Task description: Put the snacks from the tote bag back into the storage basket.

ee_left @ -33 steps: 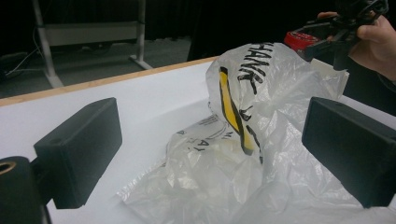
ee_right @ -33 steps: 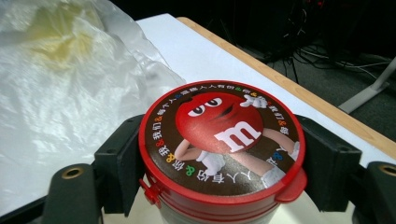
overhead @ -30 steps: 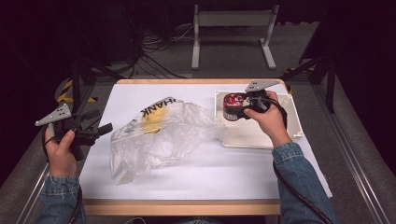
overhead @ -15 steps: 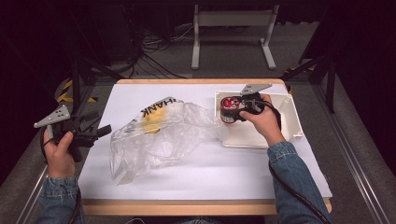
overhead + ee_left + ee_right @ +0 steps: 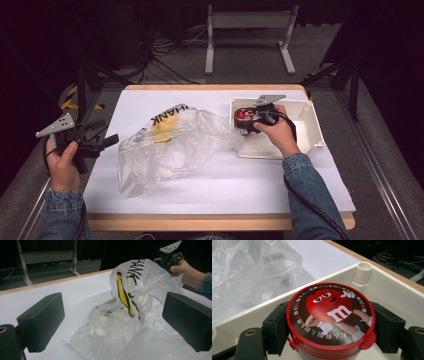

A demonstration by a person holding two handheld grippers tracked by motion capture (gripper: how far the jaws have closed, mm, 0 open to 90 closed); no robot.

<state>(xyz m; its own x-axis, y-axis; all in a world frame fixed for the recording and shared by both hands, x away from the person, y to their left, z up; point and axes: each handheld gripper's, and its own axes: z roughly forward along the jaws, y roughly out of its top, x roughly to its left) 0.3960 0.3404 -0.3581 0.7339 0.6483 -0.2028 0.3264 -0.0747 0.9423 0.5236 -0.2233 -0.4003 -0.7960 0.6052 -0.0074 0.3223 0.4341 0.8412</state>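
Note:
My right gripper (image 5: 247,121) is shut on a round candy tub (image 5: 330,315) with a red lid and a cartoon face, held upright inside the left end of a white tray (image 5: 307,112). In the high view the candy tub (image 5: 244,117) sits low over the tray floor. A crumpled clear plastic bag (image 5: 170,145) with yellow and black print lies in the middle of the white table sheet. My left gripper (image 5: 102,140) hovers at the table's left edge, open, its jaws pointing at the plastic bag (image 5: 130,315) without touching it.
The white tray's corner post (image 5: 364,271) rises just behind the tub. The bag's right edge lies against the tray's left wall. A metal stand (image 5: 250,30) and cables lie on the floor beyond the table. The wooden table edge (image 5: 215,222) runs along the front.
My right gripper has carried the tub down and to the left, lower into the tray. My left gripper has kept still.

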